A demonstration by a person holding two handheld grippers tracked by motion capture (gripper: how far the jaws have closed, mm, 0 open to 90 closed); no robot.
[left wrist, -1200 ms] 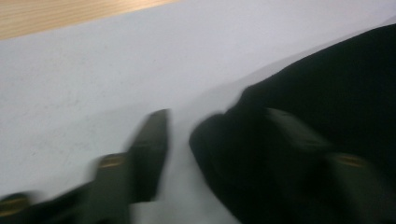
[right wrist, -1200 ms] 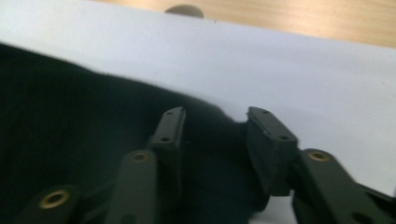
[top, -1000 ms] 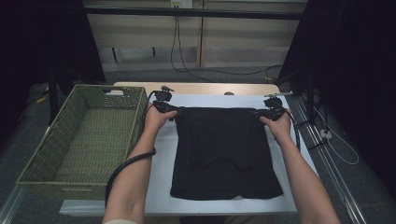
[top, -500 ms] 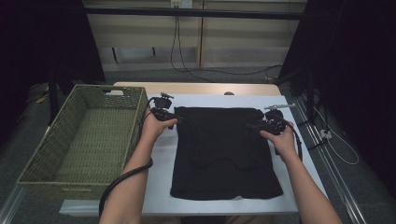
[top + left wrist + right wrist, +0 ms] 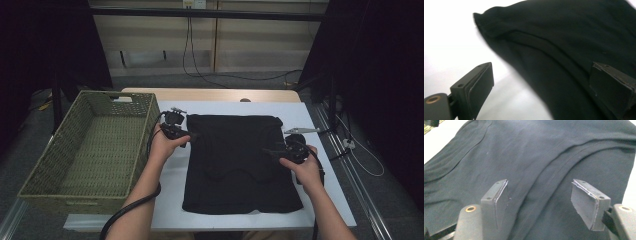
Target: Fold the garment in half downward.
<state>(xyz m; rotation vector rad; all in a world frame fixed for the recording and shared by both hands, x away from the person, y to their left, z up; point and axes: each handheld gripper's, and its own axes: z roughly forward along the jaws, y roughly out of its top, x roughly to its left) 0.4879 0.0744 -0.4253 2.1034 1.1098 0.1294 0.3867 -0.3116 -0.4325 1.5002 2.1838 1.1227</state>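
A: Where's the cloth (image 5: 240,165)?
B: Flat on the white table (image 5: 330,200), folded once, just right of the basket (image 5: 90,150).
A: And the grippers?
B: Left gripper (image 5: 187,135) at the cloth's left edge, jaws wide, nothing between them. Right gripper (image 5: 272,151) over its right side; its jaws have just been opening and hold nothing.
A: What's left?
B: Probably another fold, then into the basket.

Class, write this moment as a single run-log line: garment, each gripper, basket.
black garment: flat on white table | left gripper: open, at its left edge | right gripper: open, over its right side | wicker basket: left
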